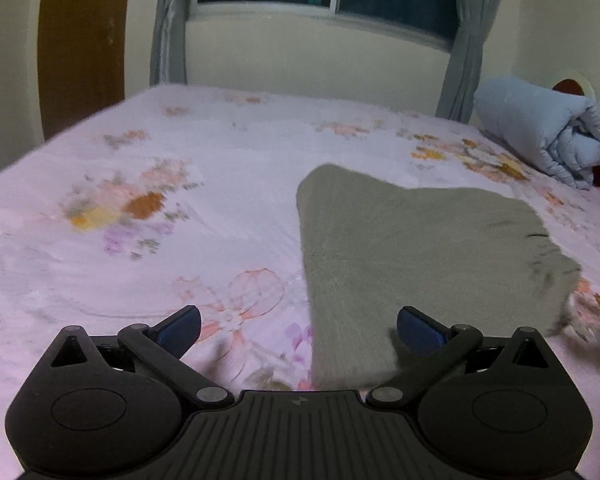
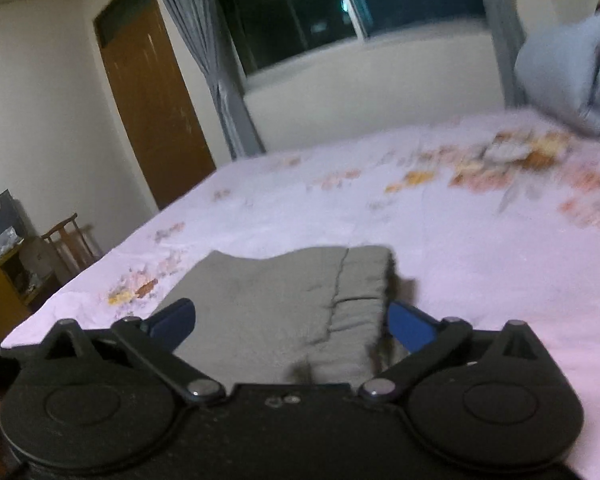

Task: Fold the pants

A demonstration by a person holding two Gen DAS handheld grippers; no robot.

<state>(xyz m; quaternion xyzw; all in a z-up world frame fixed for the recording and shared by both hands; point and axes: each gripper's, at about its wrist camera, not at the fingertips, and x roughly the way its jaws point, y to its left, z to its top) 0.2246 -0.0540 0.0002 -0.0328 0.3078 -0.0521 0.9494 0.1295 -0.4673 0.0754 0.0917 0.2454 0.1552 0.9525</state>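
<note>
Both grippers spread wide, empty: left gripper point(image 1: 299, 326), right gripper point(image 2: 290, 320). One grey pants point(image 1: 400, 248) on bed point(image 1: 180, 152) just ahead. Elastic waistband point(image 2: 360, 292) sharp only in right view; beyond, one folded blue quilt point(image 1: 540, 132).

The left gripper point(image 1: 298, 330) sits low in the frame's bottom centre, its blue-padded fingers point(image 1: 180, 326) spread wide with nothing between them. The right gripper point(image 2: 290, 326) is likewise low and central, fingers point(image 2: 410, 326) parted wide, gripping nothing.
</note>
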